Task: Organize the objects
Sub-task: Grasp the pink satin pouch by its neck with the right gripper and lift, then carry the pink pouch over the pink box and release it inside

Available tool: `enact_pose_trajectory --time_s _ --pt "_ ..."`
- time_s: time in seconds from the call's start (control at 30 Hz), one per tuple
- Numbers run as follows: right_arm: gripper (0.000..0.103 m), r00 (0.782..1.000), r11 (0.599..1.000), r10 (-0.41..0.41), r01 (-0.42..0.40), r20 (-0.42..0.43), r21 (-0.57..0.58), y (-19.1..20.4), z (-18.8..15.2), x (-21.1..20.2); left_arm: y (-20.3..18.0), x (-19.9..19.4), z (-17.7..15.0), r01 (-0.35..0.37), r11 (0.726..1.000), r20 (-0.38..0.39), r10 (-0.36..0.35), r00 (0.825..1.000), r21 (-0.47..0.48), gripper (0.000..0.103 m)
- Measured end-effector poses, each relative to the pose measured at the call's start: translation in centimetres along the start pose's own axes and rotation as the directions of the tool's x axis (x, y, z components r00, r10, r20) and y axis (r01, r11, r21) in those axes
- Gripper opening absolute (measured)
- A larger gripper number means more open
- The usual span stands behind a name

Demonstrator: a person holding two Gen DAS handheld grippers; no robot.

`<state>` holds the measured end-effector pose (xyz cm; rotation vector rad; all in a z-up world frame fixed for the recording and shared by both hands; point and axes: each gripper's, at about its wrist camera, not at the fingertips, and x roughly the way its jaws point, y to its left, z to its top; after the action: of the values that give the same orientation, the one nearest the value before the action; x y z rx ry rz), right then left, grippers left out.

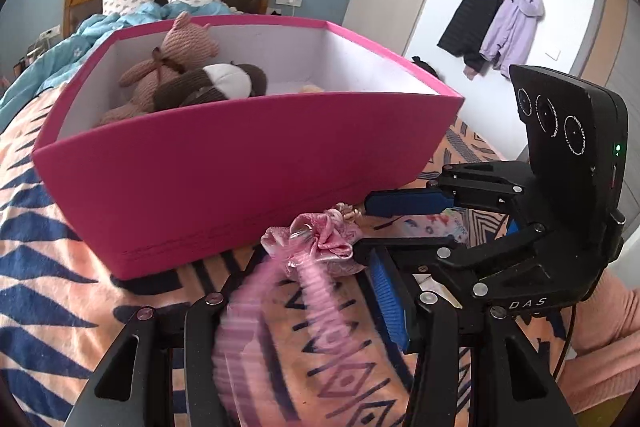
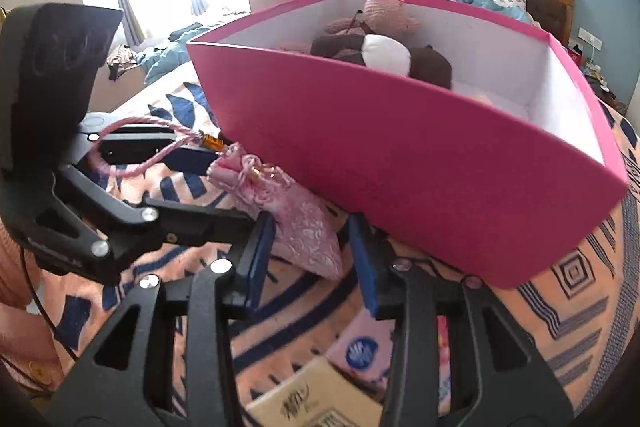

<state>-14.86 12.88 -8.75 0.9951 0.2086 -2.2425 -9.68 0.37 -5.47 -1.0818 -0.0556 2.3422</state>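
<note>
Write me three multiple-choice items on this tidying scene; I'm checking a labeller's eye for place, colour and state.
1. Where does the pink drawstring pouch lie?
A. Inside the box
B. On the patterned blanket, against the near side of the box
C. On a pillow

2. What colour are the inner walls of the pink box?
A. White
B. Blue
C. Black

3. How does the right gripper stand?
A. Shut on the box rim
B. Shut on a plush toy
C. Open, its pads on either side of the pouch's lower end

Key:
1 B, the pouch rests on the blanket at the foot of the box wall.
2 A, the walls behind the plush toys are white.
3 C, a gap shows between the pouch and the pad on its right.
</note>
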Motion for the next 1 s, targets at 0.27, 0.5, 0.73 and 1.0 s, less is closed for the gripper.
enact_pose_trajectory --time_s 0.27,0.5,0.73,1.0 --pt "0.037 0.999 0.999 0.038 -0.038 0.002 -0.018 0.3 0.0 0.1 0.7 -0.1 0.1 0.017 1.0 0.0 -0.017 1.0 -0.013 0.052" --pt "0.04 1.0 0.996 0.009 -0.011 -0.026 -0.086 1.8 -1.3 0.1 1.2 -0.1 0.0 0.027 0.999 -0.001 -0.027 1.0 -0.023 0.052" --pt "0.027 1.0 0.995 -0.016 0.015 -0.013 -0.095 2.5 0.1 2.1 0.1 -0.4 0.8 0.02 1.0 0.01 -0.02 1.0 0.014 0.052" --pt "0.008 0.976 0.972 0.185 -0.199 0.112 0.125 -1.7 0.4 -3.1 -0.3 -3.3 0.7 0.097 0.995 0.072 -0.098 0.993 0.024 0.058"
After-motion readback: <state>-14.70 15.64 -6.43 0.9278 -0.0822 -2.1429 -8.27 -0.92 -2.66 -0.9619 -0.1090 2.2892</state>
